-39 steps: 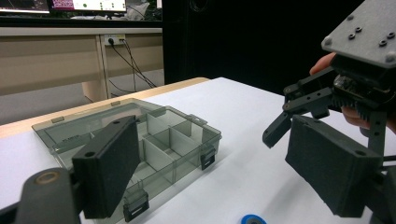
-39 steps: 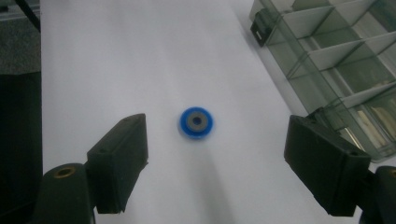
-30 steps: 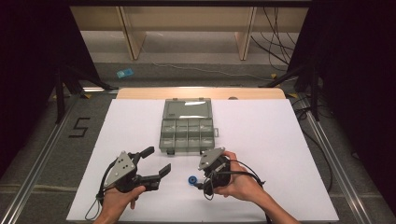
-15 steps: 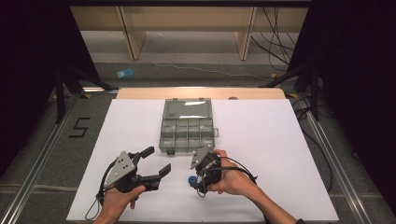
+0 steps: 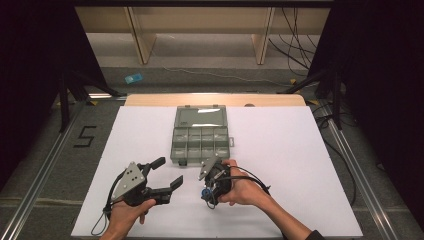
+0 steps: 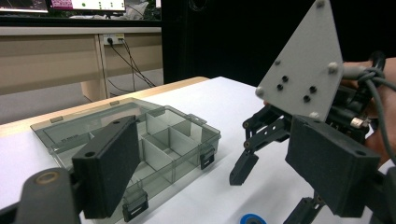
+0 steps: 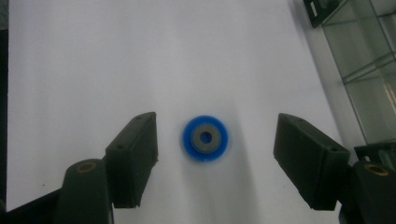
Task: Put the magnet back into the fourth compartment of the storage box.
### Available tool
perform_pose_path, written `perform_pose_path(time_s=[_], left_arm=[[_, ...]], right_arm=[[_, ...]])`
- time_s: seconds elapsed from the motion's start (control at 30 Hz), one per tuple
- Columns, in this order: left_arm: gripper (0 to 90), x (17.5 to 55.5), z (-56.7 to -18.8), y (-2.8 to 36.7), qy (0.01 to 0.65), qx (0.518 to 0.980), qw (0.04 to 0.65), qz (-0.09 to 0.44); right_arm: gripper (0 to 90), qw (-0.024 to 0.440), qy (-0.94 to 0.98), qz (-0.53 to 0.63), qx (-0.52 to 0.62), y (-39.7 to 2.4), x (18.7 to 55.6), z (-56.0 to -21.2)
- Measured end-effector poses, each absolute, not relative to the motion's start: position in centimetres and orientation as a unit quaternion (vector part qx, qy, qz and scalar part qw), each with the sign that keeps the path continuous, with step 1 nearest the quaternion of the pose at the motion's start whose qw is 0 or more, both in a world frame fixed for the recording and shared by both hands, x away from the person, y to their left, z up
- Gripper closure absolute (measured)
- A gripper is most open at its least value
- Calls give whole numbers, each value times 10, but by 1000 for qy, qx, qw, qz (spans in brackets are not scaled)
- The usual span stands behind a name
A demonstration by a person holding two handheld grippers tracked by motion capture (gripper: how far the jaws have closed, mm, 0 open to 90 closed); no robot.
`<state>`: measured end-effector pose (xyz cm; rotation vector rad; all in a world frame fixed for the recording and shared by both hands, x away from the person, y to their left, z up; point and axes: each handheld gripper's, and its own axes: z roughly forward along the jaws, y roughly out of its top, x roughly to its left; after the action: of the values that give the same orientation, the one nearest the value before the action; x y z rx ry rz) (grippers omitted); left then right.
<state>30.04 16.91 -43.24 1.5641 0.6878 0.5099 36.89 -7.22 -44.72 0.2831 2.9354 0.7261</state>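
My right hand-held gripper (image 7: 215, 144) has been closing, jaws apart around the blue disc (image 7: 205, 138), not touching. Left hand-held gripper (image 5: 167, 174) gapes open. Compartment box (image 5: 200, 135) just beyond looks empty.

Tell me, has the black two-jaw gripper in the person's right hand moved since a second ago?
Yes. The right gripper has slid leftward along the near edge of the grey plastic compartment box, over the small blue ring; its jaws have been closing, not yet touching it.

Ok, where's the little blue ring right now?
The blue ring lies flat on the white table, between the right gripper's open jaws, untouched, just in front of the compartment box.
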Motion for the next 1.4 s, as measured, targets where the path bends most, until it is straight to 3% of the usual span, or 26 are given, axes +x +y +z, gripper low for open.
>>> perform_pose_path(time_s=[1.4], left_arm=[[168,300,-432,170,299,682,629,225]], right_arm=[[544,14,978,187,93,-53,382,-466]])
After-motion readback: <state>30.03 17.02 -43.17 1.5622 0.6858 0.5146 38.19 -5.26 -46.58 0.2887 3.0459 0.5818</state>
